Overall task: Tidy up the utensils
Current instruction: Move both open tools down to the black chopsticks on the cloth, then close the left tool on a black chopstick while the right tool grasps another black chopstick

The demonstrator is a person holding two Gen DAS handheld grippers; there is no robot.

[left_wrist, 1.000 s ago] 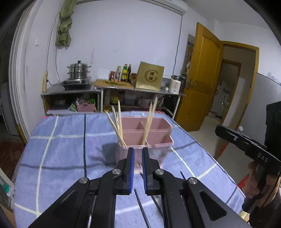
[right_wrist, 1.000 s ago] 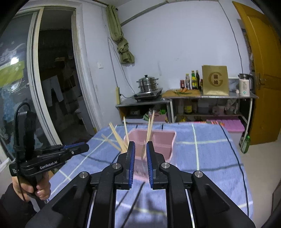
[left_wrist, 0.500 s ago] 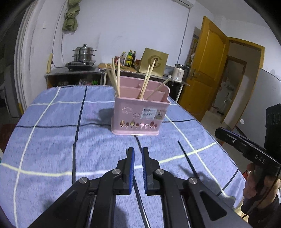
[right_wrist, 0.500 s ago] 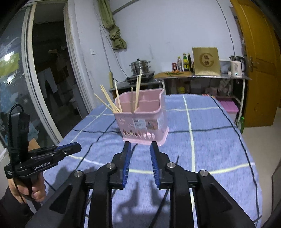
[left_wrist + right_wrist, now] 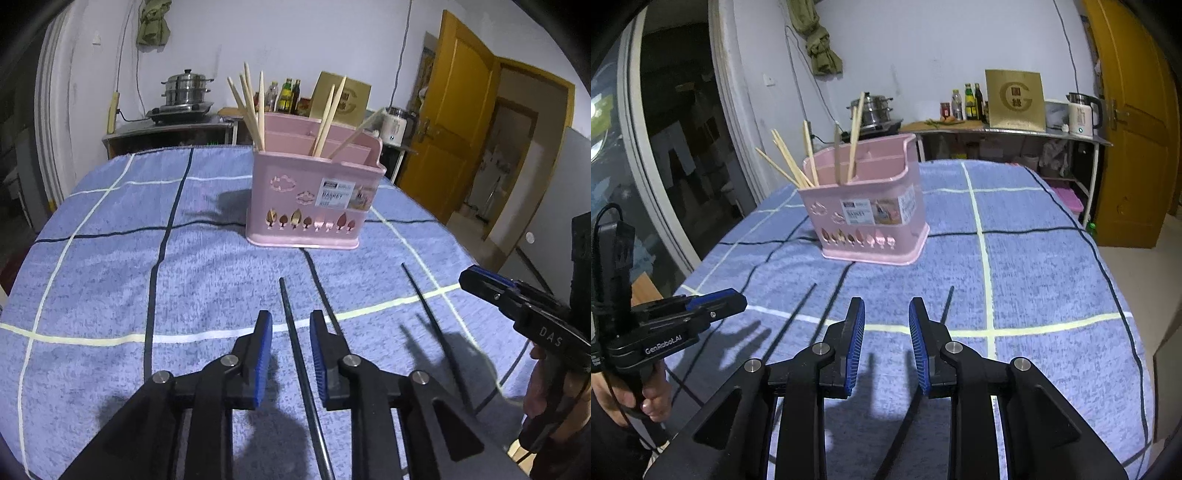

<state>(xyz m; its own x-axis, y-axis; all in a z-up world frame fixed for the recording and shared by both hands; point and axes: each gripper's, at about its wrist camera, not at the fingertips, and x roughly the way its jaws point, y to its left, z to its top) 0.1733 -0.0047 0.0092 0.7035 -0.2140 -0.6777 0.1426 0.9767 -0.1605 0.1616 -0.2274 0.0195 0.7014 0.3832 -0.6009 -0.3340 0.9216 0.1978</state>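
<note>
Black slender chopsticks (image 5: 295,343) are laid flat on the blue checked tablecloth (image 5: 110,266), near the pink plastic utensil basket (image 5: 314,195) where pale wooden chopsticks (image 5: 251,107) are stood. One black stick is framed between the parted, empty left gripper (image 5: 291,325) fingers. The right gripper (image 5: 886,314) is likewise held open, gripping nothing.

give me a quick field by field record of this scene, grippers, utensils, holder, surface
left hand-held gripper: open, low over the cloth, straddling a black chopstick without closing on it
right hand-held gripper: open, empty, above the cloth
second black chopstick: flat on the cloth, to the right
pink holder: upright, behind the black chopsticks
wooden chopsticks: standing tilted in the holder
surface: blue checked cloth
</note>
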